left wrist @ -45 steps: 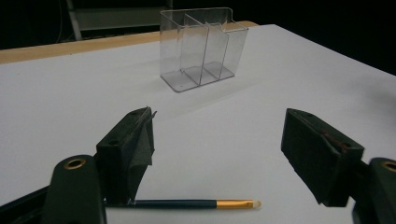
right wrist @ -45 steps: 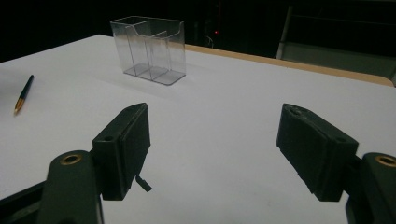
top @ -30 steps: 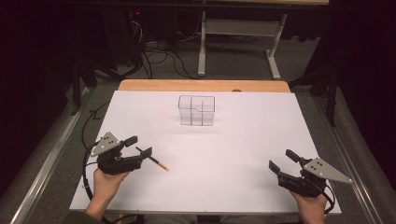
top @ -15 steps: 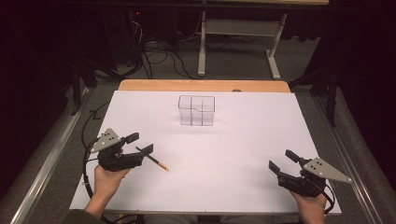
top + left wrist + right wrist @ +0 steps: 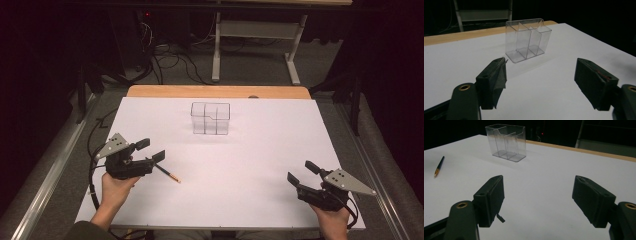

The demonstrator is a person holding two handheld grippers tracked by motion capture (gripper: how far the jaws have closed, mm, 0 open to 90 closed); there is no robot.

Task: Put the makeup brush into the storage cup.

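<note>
A clear plastic organizer [image 5: 210, 118] with several compartments stands upright on the white table top [image 5: 250, 150], toward the far middle. A dark pen [image 5: 168, 174] with a gold tip lies flat on the table at the near left. My left gripper [image 5: 151, 150] is open, and its lower jaw reaches just over the pen's dark end. In the left gripper view its jaws [image 5: 541, 62] are spread wide with nothing between them, facing the organizer [image 5: 527, 40]. My right gripper [image 5: 301, 171] is open at the near right. Its view [image 5: 539, 180] shows the organizer [image 5: 506, 142] and the pen [image 5: 439, 166].
A wooden strip [image 5: 215, 91] borders the table's far edge. Beyond it stand a metal table frame [image 5: 255, 45] and loose cables [image 5: 170, 55] on the floor. Grey rails [image 5: 50, 165] run along both sides of the table.
My left gripper has shifted a little forward and to the right, toward the pen. The pen, the organizer and the right gripper have stayed put.
</note>
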